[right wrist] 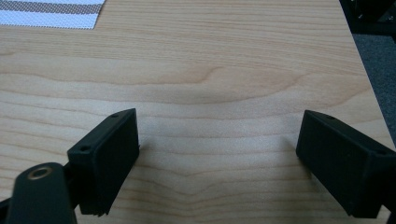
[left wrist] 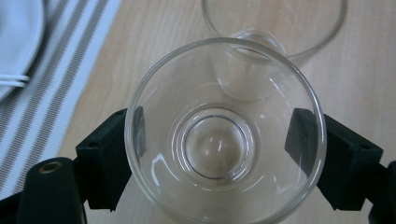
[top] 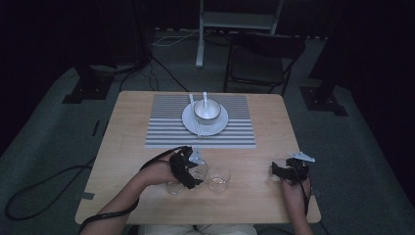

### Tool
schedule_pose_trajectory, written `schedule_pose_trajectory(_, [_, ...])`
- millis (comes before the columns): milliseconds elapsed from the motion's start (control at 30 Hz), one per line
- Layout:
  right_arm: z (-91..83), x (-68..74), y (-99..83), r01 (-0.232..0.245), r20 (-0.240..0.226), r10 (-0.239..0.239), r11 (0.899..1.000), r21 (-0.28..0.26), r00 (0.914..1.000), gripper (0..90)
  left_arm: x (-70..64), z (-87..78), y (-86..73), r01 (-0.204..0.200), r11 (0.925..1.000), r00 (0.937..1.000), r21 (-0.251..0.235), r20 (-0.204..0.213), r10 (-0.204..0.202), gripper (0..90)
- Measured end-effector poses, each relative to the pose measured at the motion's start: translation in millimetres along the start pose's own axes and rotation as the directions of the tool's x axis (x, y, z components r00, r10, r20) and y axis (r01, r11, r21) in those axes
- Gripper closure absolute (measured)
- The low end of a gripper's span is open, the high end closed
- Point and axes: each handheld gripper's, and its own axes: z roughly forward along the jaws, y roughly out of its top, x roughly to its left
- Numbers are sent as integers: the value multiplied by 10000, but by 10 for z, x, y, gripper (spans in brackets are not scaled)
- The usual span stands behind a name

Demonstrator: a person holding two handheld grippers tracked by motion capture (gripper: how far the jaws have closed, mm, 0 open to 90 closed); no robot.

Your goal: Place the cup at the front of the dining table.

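Near edge of the wooden surface (top: 254,196): left tongs (top: 188,171) bracket a clear drinking glass (left wrist: 224,135), one jaw at each side of its wall. Right tongs (right wrist: 217,158) rest spread apart over bare wood, holding nothing. Just beyond the left tongs stands a second glass (left wrist: 299,28). Farther off, a striped placemat (top: 166,132) carries a white plate (top: 188,122), a metal bowl (top: 207,111) and chopsticks (top: 195,117).

The desk (top: 264,147) is pale wood with a wavy grain. On it lies a placemat (top: 166,128) striped grey and white. The plate (top: 188,122) is white, the bowl (top: 207,111) silvery grey. 3 glasses (left wrist: 224,135) are clear and colourless. Both grippers' fingers (right wrist: 105,158) are matte black.
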Motion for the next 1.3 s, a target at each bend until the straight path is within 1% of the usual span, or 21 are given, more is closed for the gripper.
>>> schedule_pose_trajectory(33, [0,0,0,0,0,0,10000,0,10000,126,7,-1,7,-86,10000,10000,10,-22,86,183])
schedule_pose_trajectory(67, [0,0,0,2,1,-2,10000,1,10000,126,18,1,19,-23,10000,10000,-35,-62,23,184])
schedule_pose_trajectory(167, [0,0,0,1,0,-1,10000,0,10000,126,55,2,49,-97,9999,10000,-77,-4,97,184])
schedule_pose_trajectory(267, [0,0,0,1,2,-1,10000,1,10000,126,74,9,61,-79,9999,9999,-65,-101,78,184])
schedule_pose_trajectory(300, [0,0,0,3,5,-3,10000,3,10000,126,103,20,68,-32,10000,9998,-16,-221,32,184])
schedule_pose_trajectory(433, [0,0,0,2,2,-2,10000,2,10000,126,147,33,61,73,10000,9997,8,-239,-72,184])
schedule_pose_trajectory(533, [0,0,0,0,1,0,10000,2,10000,126,193,42,40,197,9998,9990,23,-395,-196,184])
schedule_pose_trajectory(600, [0,0,0,-1,1,1,10000,1,10000,126,203,41,36,116,9999,9993,103,-356,-112,184])
schedule_pose_trajectory(633, [0,0,0,-1,1,1,10000,1,10000,126,211,42,33,188,9998,9989,39,-420,-186,184])
schedule_pose_trajectory(700, [0,0,0,0,2,0,10000,1,10000,126,229,43,31,132,9999,9986,101,-509,-127,184])
schedule_pose_trajectory(733, [0,0,0,0,2,0,10000,2,10000,126,245,41,31,228,9997,9976,59,-651,-224,184])
schedule_pose_trajectory(800, [0,0,0,1,2,-1,10000,3,10000,126,280,33,24,303,9995,9968,7,-739,-302,184])
schedule_pose_trajectory(833, [0,0,0,1,2,-1,10000,2,10000,126,309,28,18,426,9991,9965,-23,-715,-427,184])
schedule_pose_trajectory(900, [0,0,0,2,2,-2,10000,1,10000,126,326,25,13,495,9988,9960,-67,-743,-499,184])
schedule_pose_trajectory(933, [0,0,0,1,2,-1,10000,1,10000,126,354,25,2,570,9983,9947,-71,-853,-574,184])
schedule_pose_trajectory(1033, [0,0,0,4,5,-4,10000,4,10000,126,382,23,-12,625,9980,9940,-38,-902,-626,184])
schedule_pose_trajectory(1067, [0,0,0,4,4,-4,10000,2,10000,126,418,19,-29,815,9967,9926,10,-901,-811,184])
schedule_pose_trajectory(1100, [0,0,0,4,4,-4,10000,2,10000,126,418,19,-29,815,9967,9926,10,-901,-811,184])
schedule_pose_trajectory(1133, [0,0,0,5,3,-5,10000,2,10000,126,438,16,-41,928,9957,9903,6,-1042,-922,184])
schedule_pose_trajectory(1267, [0,0,0,2,4,-2,10000,2,10000,126,532,-26,-103,1164,9932,9864,-32,-1160,-1160,184])
schedule_pose_trajectory(1300, [0,0,0,2,4,-2,10000,2,10000,126,532,-26,-103,1164,9932,9864,-32,-1160,-1160,184])
